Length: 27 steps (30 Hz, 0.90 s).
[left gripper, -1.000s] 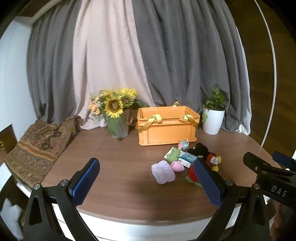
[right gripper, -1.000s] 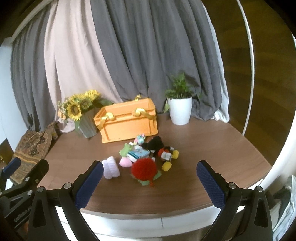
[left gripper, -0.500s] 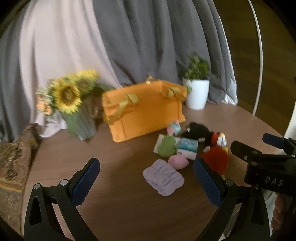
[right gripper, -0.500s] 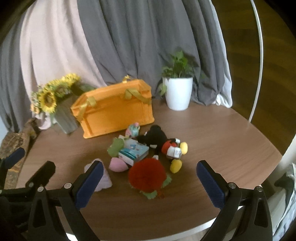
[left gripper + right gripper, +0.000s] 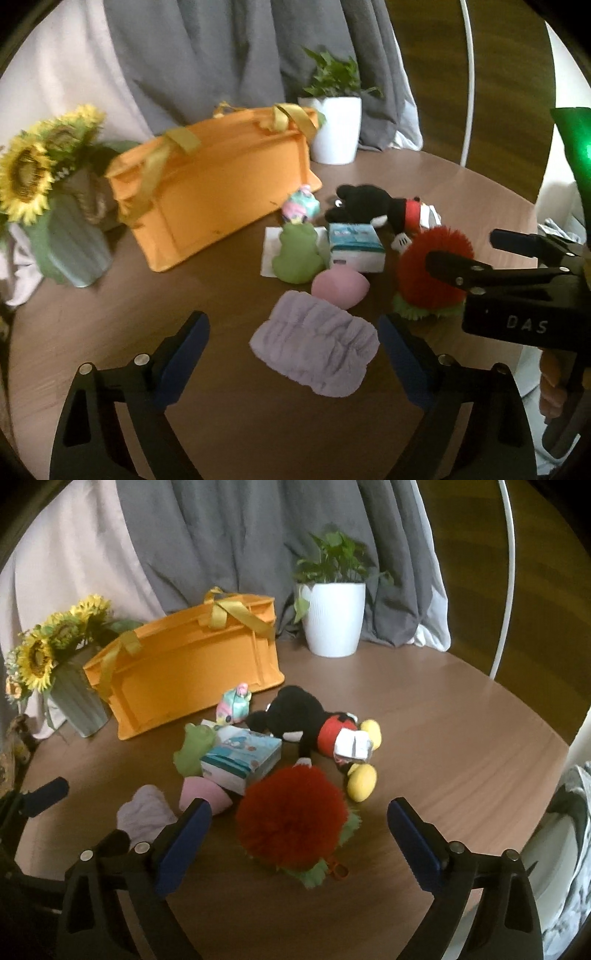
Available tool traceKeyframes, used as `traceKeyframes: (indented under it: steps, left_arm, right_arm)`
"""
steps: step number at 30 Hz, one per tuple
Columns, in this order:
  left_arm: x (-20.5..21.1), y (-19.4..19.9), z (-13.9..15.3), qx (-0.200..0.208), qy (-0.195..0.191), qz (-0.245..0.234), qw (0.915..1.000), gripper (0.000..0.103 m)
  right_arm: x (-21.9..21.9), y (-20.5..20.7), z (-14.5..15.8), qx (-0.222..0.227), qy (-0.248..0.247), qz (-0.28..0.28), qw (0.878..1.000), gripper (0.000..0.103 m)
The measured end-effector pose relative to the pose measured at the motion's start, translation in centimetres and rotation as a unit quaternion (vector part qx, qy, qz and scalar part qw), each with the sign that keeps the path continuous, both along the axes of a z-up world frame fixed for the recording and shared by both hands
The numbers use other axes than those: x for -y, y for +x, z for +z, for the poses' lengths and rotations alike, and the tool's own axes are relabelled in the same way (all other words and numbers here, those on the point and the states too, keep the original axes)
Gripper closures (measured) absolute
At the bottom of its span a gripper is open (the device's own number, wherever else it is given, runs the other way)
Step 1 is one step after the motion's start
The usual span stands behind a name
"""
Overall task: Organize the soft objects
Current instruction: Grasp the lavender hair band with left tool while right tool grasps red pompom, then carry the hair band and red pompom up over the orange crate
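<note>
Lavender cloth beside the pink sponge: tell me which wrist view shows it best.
Left wrist view. The lavender cloth lies whole and unobstructed between the open left gripper fingers. In the right wrist view only part of it shows, cut off by that gripper's finger.

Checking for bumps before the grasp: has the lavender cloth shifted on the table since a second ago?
No. The lavender cloth still lies just in front of the pink sponge, on the near side of the orange basket; only the cameras came closer.
</note>
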State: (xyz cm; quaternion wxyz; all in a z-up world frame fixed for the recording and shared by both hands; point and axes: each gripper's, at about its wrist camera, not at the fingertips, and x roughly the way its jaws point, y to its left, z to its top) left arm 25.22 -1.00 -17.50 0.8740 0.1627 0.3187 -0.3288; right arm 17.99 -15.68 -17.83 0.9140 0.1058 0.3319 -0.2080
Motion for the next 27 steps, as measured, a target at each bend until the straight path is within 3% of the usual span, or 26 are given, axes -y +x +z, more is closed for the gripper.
traceKeyframes:
  steps: [4,10,13,17,19,27]
  left_arm:
    - [0.4,0.9,-1.5,-0.008,0.006,-0.007,0.9999,0.013]
    - [0.9,1.7,-3.0,-0.033,0.006,-0.019,0.9992,0.024]
    - [1.1,1.9,-3.2,-0.044,0.001,-0.017,0.9989,0.038]
    - [1.2,2.1,-3.3,-0.052,0.0,0.004,0.9986,0.053]
    - [1.2,2.2,-3.3,-0.056,-0.003,0.021,0.9982,0.056]
    - [1.1,2.4,-3.0,-0.083,-0.029,0.082,0.9927,0.075]
  right_arm:
    - [0.3,1.3,-1.9,-0.015,0.003,0.0,1.0,0.012]
    - [0.6,2.3,-3.6,-0.03,0.004,-0.005,1.0,0.017]
    - [0.8,2.7,-4.1,-0.035,0.002,-0.001,0.999,0.022]
    - [1.2,2.9,-4.6,-0.036,0.013,0.0,0.999,0.03]
    - [1.4,3.0,-4.7,-0.038,0.018,0.0,0.999,0.04]
    - [1.9,2.6,-4.8,-0.031,0.037,0.004,0.999,0.06]
